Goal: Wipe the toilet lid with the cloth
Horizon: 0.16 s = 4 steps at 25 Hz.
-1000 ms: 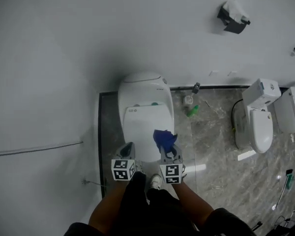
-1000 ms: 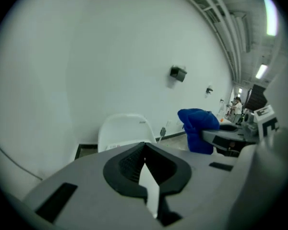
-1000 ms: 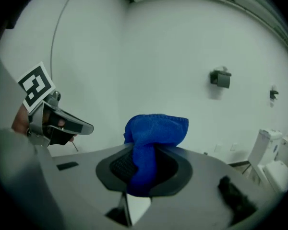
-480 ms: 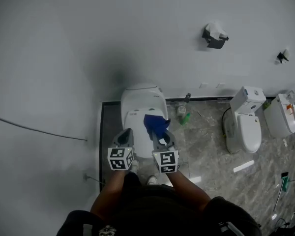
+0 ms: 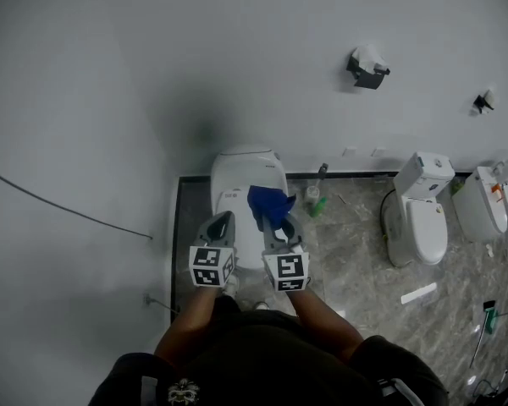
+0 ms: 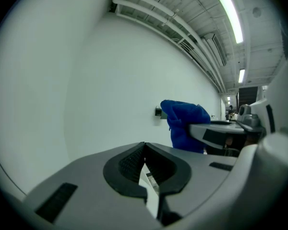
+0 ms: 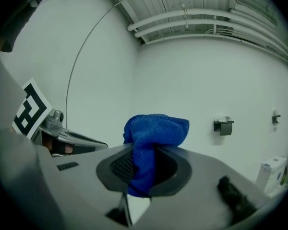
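Observation:
A white toilet (image 5: 241,174) with its lid (image 5: 237,218) down stands against the wall, straight ahead of me in the head view. My right gripper (image 5: 275,216) is shut on a bunched blue cloth (image 5: 268,204) (image 7: 151,140), which hangs above the lid's right side. Level with it on the left, my left gripper (image 5: 223,219) (image 6: 144,146) is shut with nothing between its jaws. Both grippers are raised and point toward the white wall (image 6: 110,95). The left gripper view also shows the blue cloth (image 6: 185,123) at its right.
Small bottles (image 5: 316,200) stand on the marble floor (image 5: 356,252) right of the toilet. Two more toilets (image 5: 419,214) stand further right. A paper holder (image 5: 366,68) hangs on the wall. A cable (image 5: 59,205) runs along the left wall.
Both grippers have risen from low over the lid's front edge, and the cloth has come up with the right one. The head view has tilted upward and shows more wall.

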Motion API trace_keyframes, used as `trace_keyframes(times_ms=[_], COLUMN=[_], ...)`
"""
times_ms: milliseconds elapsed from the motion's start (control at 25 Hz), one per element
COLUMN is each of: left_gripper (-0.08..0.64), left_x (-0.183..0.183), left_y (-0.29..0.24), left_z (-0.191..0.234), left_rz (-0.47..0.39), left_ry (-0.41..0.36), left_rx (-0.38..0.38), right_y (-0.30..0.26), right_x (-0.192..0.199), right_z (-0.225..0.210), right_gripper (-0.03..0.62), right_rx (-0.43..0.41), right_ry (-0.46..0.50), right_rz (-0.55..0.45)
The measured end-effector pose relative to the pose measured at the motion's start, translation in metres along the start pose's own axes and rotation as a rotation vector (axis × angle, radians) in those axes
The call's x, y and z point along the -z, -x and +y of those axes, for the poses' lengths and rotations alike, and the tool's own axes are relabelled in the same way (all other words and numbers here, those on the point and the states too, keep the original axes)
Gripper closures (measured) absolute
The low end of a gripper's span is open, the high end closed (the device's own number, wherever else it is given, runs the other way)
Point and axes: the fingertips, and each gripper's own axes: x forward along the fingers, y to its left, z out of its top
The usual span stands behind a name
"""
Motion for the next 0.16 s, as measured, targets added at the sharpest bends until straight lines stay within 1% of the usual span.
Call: trace_keyframes(times_ms=[160], left_gripper=[0.549], left_x=[-0.0026], left_y=[0.0058], left_z=[-0.0010], left_rz=[-0.008], left_ry=[-0.003], left_rx=[-0.013], right_y=[0.0045], right_x=[-0.0050], right_z=[-0.0011], right_gripper=[0.528], right_rx=[0.000], right_ry=[0.004], right_rz=[-0.004])
